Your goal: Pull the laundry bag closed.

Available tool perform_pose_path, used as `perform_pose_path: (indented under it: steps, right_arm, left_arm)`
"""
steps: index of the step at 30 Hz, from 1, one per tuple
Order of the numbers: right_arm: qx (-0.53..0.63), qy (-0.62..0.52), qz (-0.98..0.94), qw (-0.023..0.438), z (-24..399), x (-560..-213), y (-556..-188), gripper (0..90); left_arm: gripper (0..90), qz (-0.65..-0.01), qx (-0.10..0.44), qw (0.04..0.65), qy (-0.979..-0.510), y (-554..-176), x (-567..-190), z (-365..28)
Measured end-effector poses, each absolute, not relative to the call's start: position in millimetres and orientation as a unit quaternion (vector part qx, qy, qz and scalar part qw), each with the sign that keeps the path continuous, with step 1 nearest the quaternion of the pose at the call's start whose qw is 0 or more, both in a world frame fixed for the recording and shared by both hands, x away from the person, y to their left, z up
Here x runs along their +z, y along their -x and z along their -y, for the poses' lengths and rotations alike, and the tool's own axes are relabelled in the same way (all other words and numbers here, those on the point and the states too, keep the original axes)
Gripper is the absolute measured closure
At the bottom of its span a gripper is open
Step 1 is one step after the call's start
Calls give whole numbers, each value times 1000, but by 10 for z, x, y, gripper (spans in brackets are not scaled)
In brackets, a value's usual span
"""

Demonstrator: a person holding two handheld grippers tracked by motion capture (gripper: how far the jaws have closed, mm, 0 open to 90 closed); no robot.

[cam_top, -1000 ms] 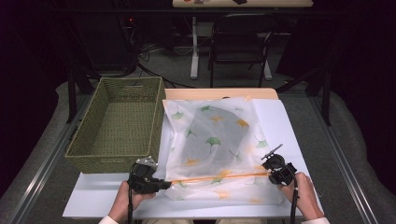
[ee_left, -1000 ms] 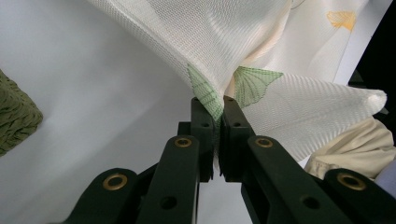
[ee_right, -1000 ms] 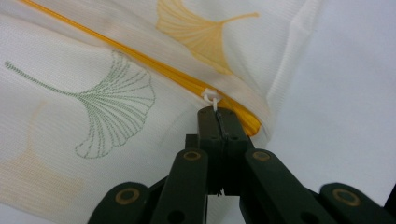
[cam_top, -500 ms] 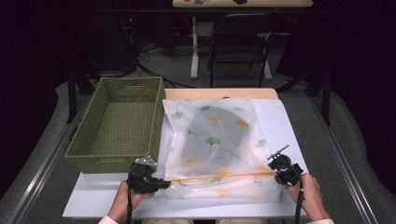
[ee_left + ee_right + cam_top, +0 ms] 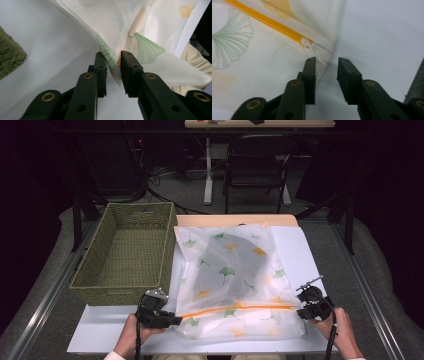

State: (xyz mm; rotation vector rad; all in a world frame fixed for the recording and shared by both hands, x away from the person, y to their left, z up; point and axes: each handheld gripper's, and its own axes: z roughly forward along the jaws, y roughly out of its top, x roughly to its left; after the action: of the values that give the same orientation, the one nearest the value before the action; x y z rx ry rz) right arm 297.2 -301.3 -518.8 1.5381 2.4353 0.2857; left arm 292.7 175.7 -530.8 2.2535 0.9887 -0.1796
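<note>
Mesh bag (image 5: pixel 235 280) with the ginkgo-leaf print lies flat on the white sheet (image 5: pixel 100 330) over the table, right of the woven basket (image 5: pixel 125 255) and touching its right wall. Something dark and grey sits inside the bag, visible through the mesh; can't tell what it is. Orange zipper (image 5: pixel 235 309) runs left to right across the near part of the bag. My left tongs (image 5: pixel 172 320) sit at the bag's near-left corner, just near of the basket's near-right corner. In the left gripper view a fold of the mesh with a green leaf on it (image 5: pixel 110 56) runs up between the jaws; they've just been opening, a narrow gap shows, the fabric lies against one jaw, and the pads are not pinching it. My right tongs (image 5: pixel 306 307) sit at the right end of the zipper, just off the bag's right edge. In the right gripper view (image 5: pixel 325 66) the jaws stand clearly spread, having just been opening, with the bag's edge running under the left jaw and bare white sheet in the gap between them; nothing is gripped. The zipper's end stop (image 5: pixel 307 43) lies just beyond the left jaw tip. Both hands rest low at the near edge of the table, well apart, one at each end of the zipper line.
</note>
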Motion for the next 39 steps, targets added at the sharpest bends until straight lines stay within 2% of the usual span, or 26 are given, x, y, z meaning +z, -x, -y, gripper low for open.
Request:
perform_pose_path:
  steps: [3,4,12,21,31,39]
  right_arm:
    - [99,-531,-833,121,3052,-5196,-2960,614]
    - [100,-533,-831,123,3082,-5195,-2949,558]
    - [136,-534,-826,118,3153,-5145,-2900,350]
    - [156,-532,-824,118,3215,-5143,-2814,201]
    - [163,-529,-822,133,3243,-5168,-2789,136]
    - [157,-522,-825,150,3284,-5234,-2796,33]
  left_arm:
    - [646,-382,-69,328,-861,-2918,-5297,-1784]
    - [627,-383,-70,327,-861,-2914,-5292,-1791]
    - [396,-372,-48,326,-868,-2802,-5190,-1892]
    - [202,-380,-6,302,-874,-2667,-5132,-2063]
    - [119,-433,54,267,-859,-2557,-5121,-2500]
    - [67,-462,52,239,-853,-2571,-5251,-2662]
